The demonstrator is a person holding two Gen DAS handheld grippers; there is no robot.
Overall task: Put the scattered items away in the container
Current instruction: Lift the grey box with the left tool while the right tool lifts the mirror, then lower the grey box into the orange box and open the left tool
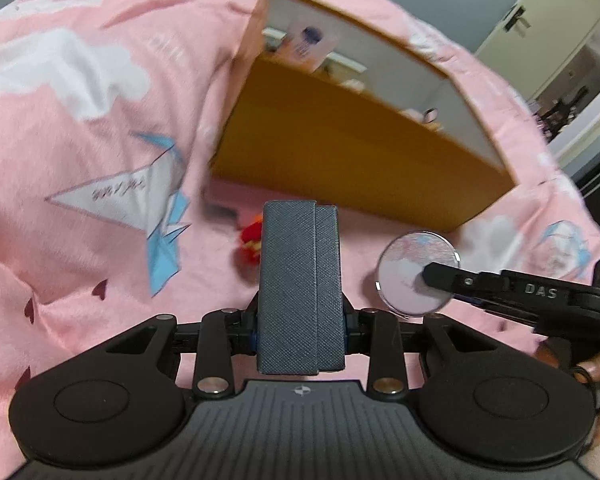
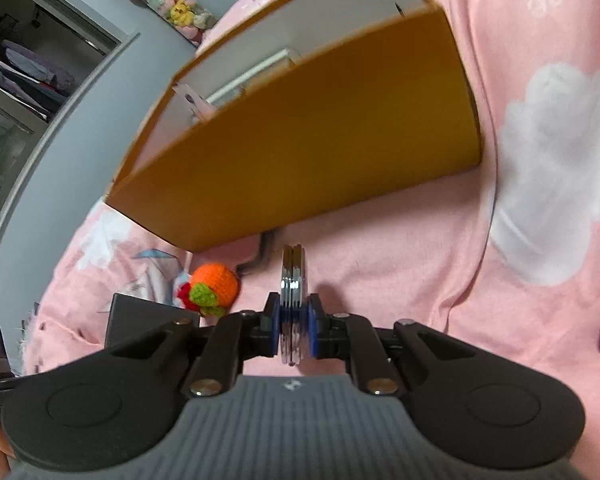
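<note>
My left tongs [image 1: 300,292] are clamped on a grey case [image 1: 300,288], which stands upright between the pads above the pink sheet [image 1: 80,280]. My right tongs [image 2: 295,320] are pressed together on a round mirror [image 2: 294,280].

From the left camera I see that mirror face-on [image 1: 416,274], a clear disc reflecting the pink cloth, with one black finger [image 1: 444,274] of my right tongs across it. From the right camera the same mirror shows only its thin edge, squeezed between the blue pads.

The yellow box [image 1: 340,152] sits on the sheet beyond both tongs. The left camera looks into it and catches a bottle [image 1: 306,44] and other small things I cannot make out; the right camera shows mostly its outer wall [image 2: 300,152].

A knitted orange toy [image 2: 212,288] lies on the sheet near the box. It is plain from the right, but from the left it is mostly hidden behind the case [image 1: 250,242]. A dark cord [image 2: 260,258] lies by the box's foot.
</note>
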